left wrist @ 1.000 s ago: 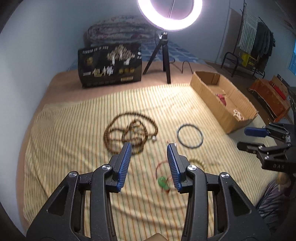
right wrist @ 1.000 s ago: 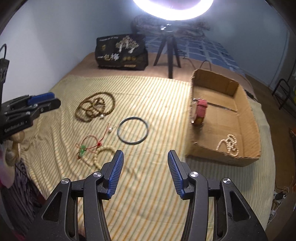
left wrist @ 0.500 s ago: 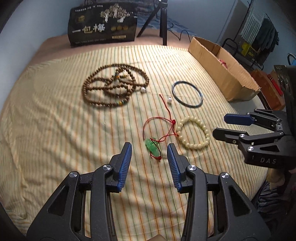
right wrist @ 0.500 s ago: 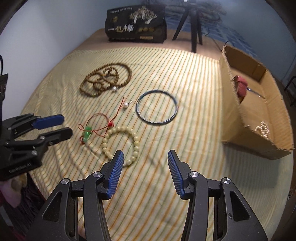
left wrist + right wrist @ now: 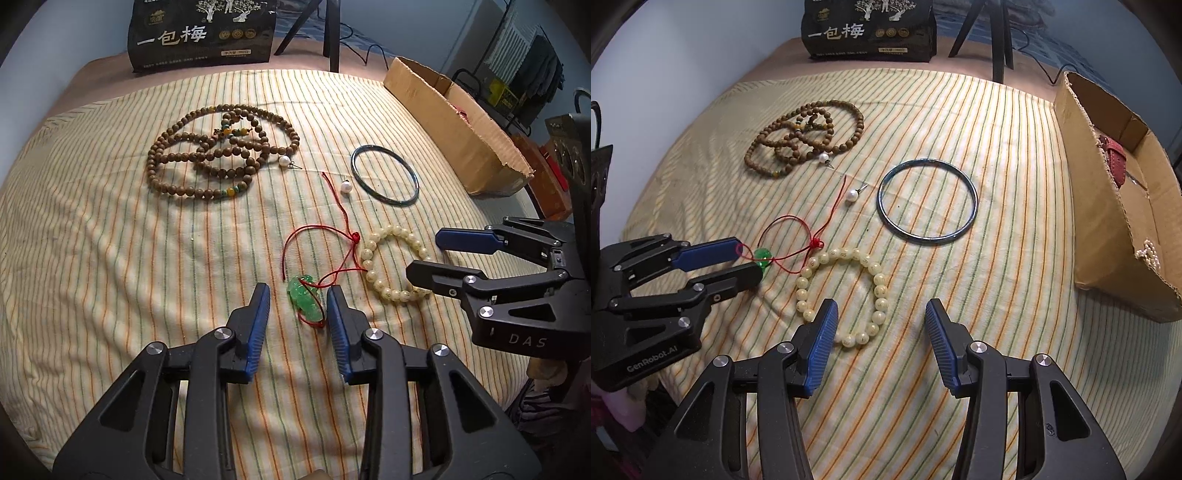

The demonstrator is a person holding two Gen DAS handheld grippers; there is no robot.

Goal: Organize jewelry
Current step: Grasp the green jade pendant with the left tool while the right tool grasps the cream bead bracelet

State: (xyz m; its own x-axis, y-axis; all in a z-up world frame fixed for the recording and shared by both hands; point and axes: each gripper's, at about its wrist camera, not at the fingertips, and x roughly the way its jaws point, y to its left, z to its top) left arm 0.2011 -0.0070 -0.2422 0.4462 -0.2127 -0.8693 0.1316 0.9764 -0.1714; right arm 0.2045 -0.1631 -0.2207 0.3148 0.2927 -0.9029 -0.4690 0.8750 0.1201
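Observation:
A green pendant [image 5: 304, 301] on a red cord [image 5: 295, 236] lies on the striped cloth between the fingers of my left gripper [image 5: 299, 295]. Its jaws are closing, with a gap still showing beside the pendant. In the right wrist view, the left gripper [image 5: 748, 258] reaches the pendant [image 5: 762, 254] from the left. My right gripper [image 5: 881, 306] is open, low over the right side of a cream bead bracelet [image 5: 879, 290]. The left wrist view shows the right gripper [image 5: 424, 254] straddling the bracelet [image 5: 369, 266].
A brown bead necklace [image 5: 221, 158], two pearl earrings [image 5: 346, 186] and a dark bangle [image 5: 353, 162] lie farther back on the cloth. A cardboard box [image 5: 1108, 236] at the right holds a red item [image 5: 1115, 162] and pearls [image 5: 1150, 254]. A black bag [image 5: 203, 37] and tripod [image 5: 332, 29] stand behind.
Both grippers came down and tilted toward the cloth. The left one now frames the green pendant with narrower jaws. The right one now sits over the cream bracelet.

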